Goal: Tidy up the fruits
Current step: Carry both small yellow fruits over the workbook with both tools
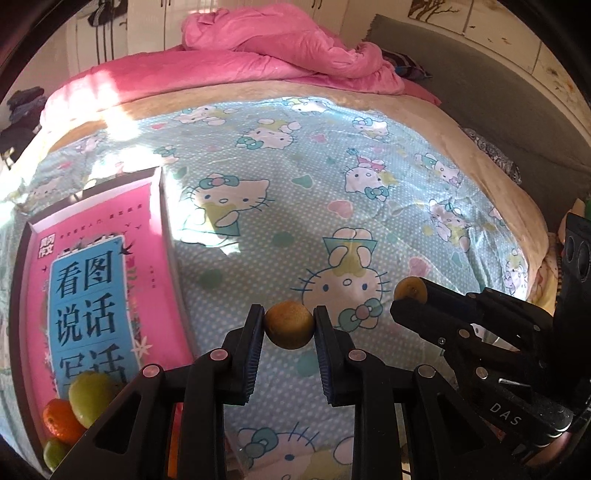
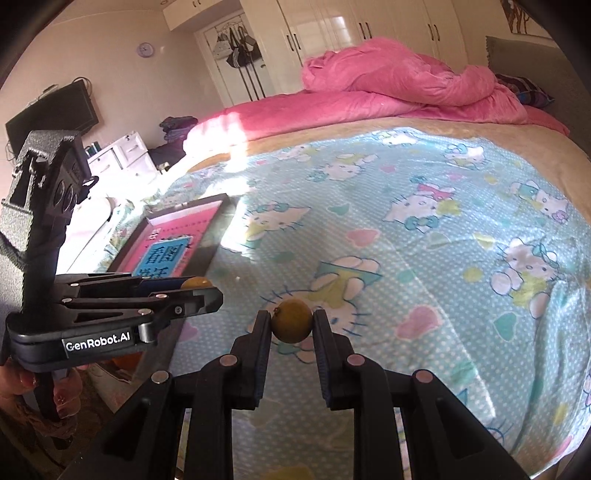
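The left gripper (image 2: 201,291) carries a white "GenRobot.AI" label on its side, and the right gripper (image 1: 410,295) shows the letters "DAS". A pink box lid (image 1: 107,280) printed with large Chinese characters on a blue panel lies on the bed (image 1: 295,177), which is covered by a pale blue sheet patterned with cartoon cats. A crumpled pink quilt (image 1: 280,48) is heaped at the far end, with white wardrobes (image 2: 369,33) beyond. Each gripper's fingers are clamped on one small yellow-brown fruit: one (image 1: 289,325) in the left, one (image 2: 291,320) in the right, both above the sheet. On the lid's near end lie two green fruits (image 1: 90,397) and one orange fruit (image 1: 59,421).
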Demonstrator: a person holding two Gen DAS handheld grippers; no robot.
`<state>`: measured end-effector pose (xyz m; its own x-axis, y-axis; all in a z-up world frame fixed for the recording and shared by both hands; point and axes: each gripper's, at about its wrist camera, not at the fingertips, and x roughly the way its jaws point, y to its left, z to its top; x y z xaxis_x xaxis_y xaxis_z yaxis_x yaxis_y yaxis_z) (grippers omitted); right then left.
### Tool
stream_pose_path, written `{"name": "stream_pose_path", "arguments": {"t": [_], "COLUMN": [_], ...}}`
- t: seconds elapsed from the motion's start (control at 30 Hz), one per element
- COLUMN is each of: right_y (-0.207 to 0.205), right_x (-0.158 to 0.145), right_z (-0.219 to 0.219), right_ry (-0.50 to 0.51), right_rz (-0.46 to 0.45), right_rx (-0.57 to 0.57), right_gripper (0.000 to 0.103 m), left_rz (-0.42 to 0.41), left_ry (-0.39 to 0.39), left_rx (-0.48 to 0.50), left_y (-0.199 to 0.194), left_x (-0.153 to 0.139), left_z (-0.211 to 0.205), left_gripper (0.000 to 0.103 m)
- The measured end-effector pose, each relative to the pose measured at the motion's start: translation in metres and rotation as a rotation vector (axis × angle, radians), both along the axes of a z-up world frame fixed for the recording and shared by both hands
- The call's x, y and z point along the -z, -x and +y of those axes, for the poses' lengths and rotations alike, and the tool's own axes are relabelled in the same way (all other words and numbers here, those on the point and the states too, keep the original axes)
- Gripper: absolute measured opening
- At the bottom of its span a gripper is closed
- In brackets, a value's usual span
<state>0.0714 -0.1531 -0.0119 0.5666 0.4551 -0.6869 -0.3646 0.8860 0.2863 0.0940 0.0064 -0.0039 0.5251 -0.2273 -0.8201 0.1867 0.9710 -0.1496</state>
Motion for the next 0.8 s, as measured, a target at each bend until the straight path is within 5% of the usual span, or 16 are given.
{"name": "stream_pose_path", "arguments": {"t": [0.8], "right_y": [0.045], "right_x": [-0.015], "right_z": [0.124], "right_ry": [0.022], "right_rz": [-0.105], "right_rx": [-0.316], "right_gripper": [0.023], "left_rz": [-0.020], "left_ry": [0.003], "left_rx": [-0.304], "left_y": [0.063], "left_x": [-0.015], "left_z": [0.152], "left_gripper": [0.028]}}
